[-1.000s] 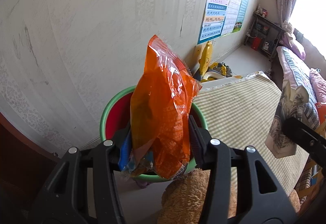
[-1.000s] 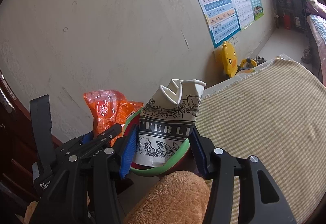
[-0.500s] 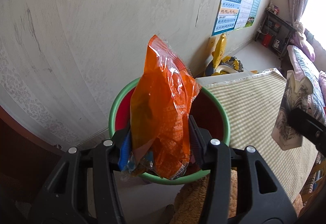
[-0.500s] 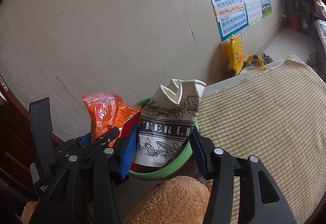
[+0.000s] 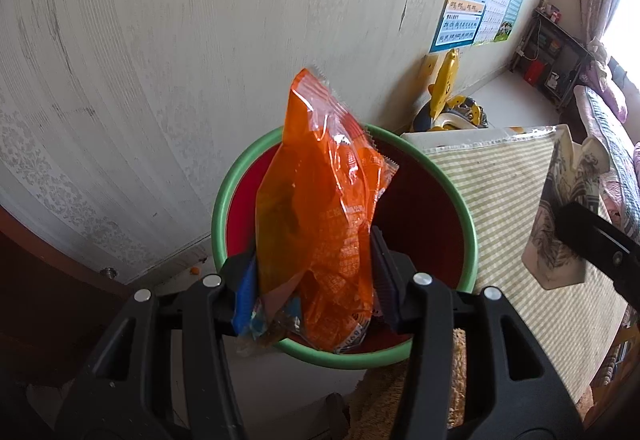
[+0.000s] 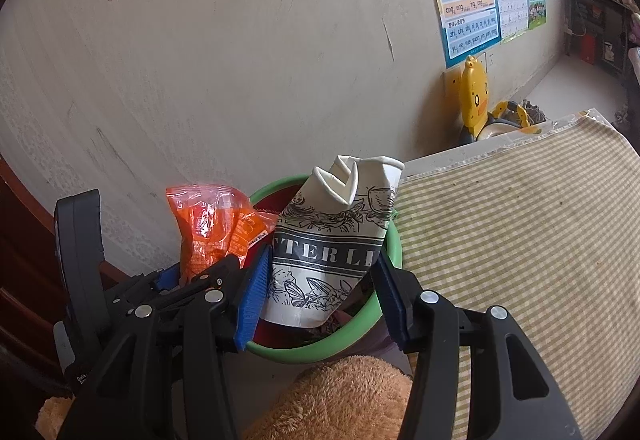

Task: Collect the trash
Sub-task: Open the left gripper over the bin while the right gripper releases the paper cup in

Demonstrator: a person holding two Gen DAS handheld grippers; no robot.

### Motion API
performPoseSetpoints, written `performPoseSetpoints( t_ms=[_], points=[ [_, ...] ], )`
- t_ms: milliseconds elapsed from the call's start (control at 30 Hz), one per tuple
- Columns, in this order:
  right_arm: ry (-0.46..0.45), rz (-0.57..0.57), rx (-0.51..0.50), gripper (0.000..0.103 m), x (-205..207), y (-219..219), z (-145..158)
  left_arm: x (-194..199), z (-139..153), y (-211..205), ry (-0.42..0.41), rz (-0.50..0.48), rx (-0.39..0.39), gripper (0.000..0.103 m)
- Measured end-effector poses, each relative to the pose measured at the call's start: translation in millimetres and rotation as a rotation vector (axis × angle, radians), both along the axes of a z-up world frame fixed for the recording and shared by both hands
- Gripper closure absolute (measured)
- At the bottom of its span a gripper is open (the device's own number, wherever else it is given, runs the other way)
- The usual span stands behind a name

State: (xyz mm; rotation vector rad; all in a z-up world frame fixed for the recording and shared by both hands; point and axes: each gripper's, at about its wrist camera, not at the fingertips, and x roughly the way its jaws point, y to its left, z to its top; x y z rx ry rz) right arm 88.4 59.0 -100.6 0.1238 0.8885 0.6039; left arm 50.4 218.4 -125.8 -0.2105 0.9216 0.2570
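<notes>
Left gripper (image 5: 314, 274) pinches an orange wrapper (image 5: 320, 215), right gripper (image 6: 320, 288) a crushed cup (image 6: 332, 252); both over the bin (image 5: 224, 195), neither dropped in yet

snack bag (image 5: 320, 224): glossy crinkled plastic | cup (image 6: 332, 240): matt printed paper | bin (image 5: 460, 199): smooth plastic | tablecloth (image 6: 520, 224): woven cloth

Left gripper (image 5: 314, 280) clamped, angled down; right gripper (image 6: 320, 294) likewise.
</notes>
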Motion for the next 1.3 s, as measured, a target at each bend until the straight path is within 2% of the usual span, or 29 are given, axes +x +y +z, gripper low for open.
performPoseSetpoints(
  t_ms=[467, 933, 1300],
  points=[
    [0.041, 0.007, -0.012, 0.053, 13, 8, -14, 5, -19, 5, 0.051, 0.004, -0.018, 0.055],
    [0.043, 0.005, -0.021, 0.053, 16, 11, -17, 11, -27, 7, 0.078, 0.012, -0.05, 0.05],
    [0.05, 0.004, -0.019, 0.053, 17, 9, -23, 11, -30, 9, 0.085, 0.017, -0.056, 0.05]
  ],
)
